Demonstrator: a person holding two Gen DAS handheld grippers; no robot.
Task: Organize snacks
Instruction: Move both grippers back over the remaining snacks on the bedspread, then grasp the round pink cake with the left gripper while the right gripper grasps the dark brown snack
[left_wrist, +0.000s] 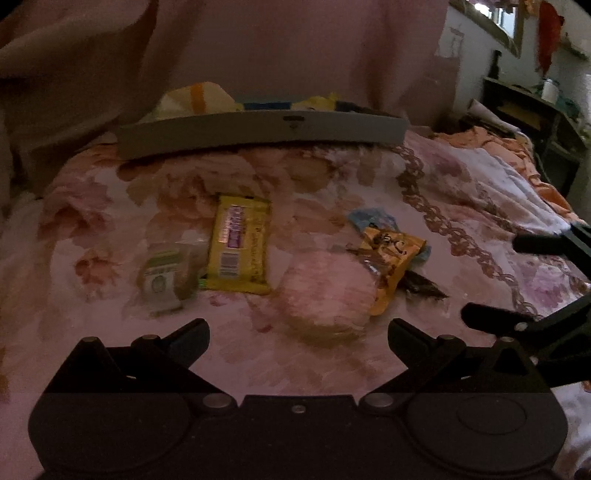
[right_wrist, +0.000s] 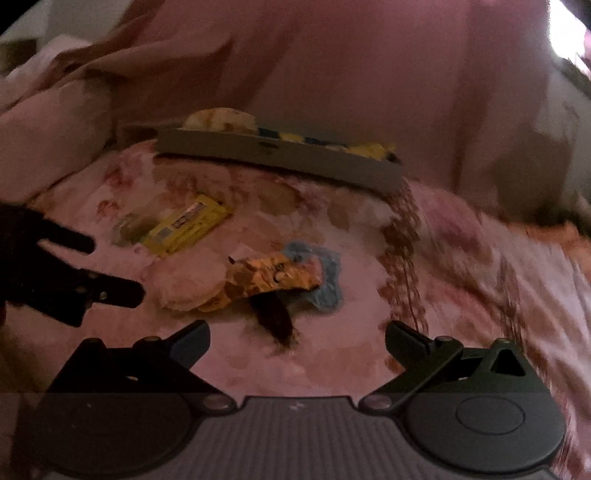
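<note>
Floral bedspread, 2 grippers hovering wide and empty. Left gripper has the round pink pack dead ahead, closest; right gripper faces the orange wrapper, lying crosswise.

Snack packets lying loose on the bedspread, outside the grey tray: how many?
6, perhaps more hidden: a clear green-labelled packet, a yellow bar beside it, a round pink packet, an orange packet over a blue one and a dark one.
</note>
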